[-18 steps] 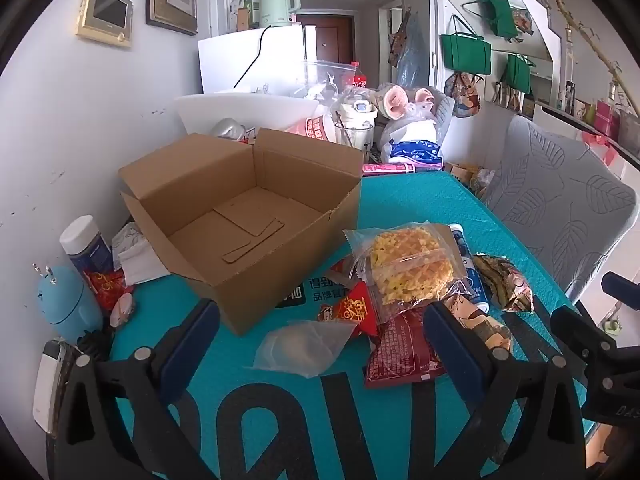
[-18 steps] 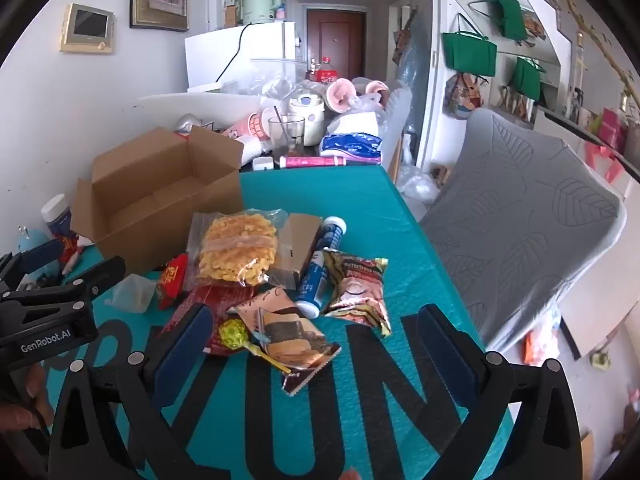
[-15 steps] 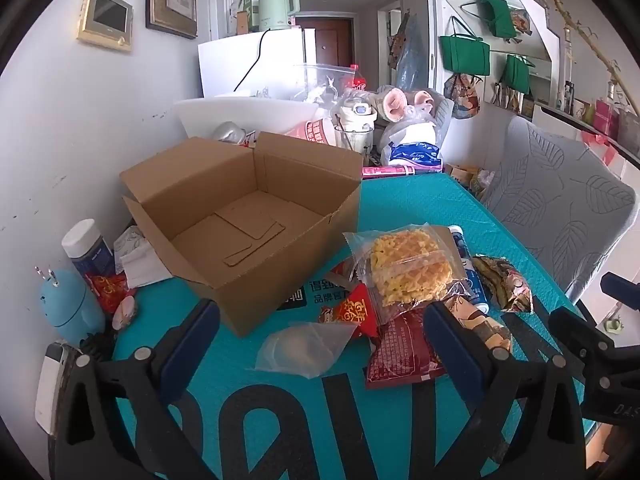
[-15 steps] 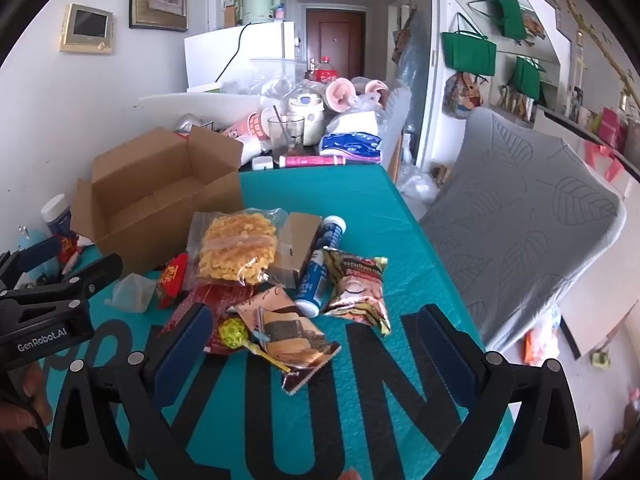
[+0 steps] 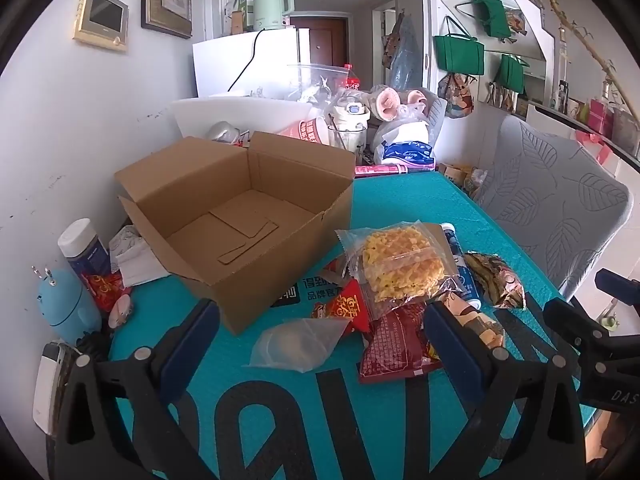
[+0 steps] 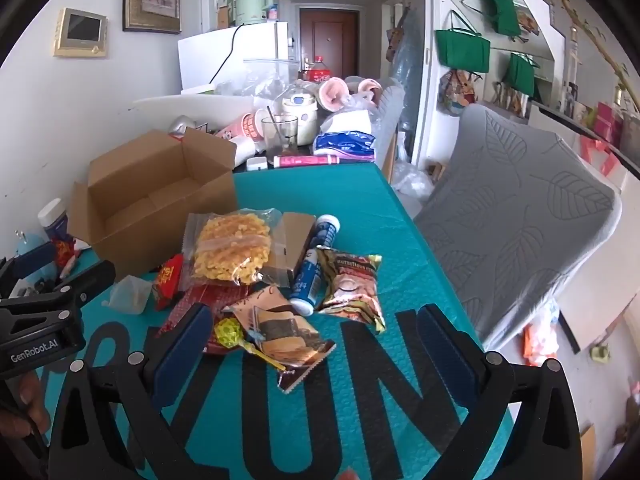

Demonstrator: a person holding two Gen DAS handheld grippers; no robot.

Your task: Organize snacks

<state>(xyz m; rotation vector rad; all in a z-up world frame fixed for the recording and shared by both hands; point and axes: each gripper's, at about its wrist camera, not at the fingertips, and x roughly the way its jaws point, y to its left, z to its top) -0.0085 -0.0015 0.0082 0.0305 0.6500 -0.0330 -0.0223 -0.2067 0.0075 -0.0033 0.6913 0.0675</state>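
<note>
Where snacks pile, blue tube (image 6: 314, 266) lengthwise toward cardboard box (image 6: 160, 204).

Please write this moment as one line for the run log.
left tool: open, empty | right tool: open, empty | cardboard box: open, no snacks inside | snacks: piled on teal mat beside box

left tool (image 5: 320, 336): wide open, empty | right tool (image 6: 310, 340): wide open, apparently empty
</note>
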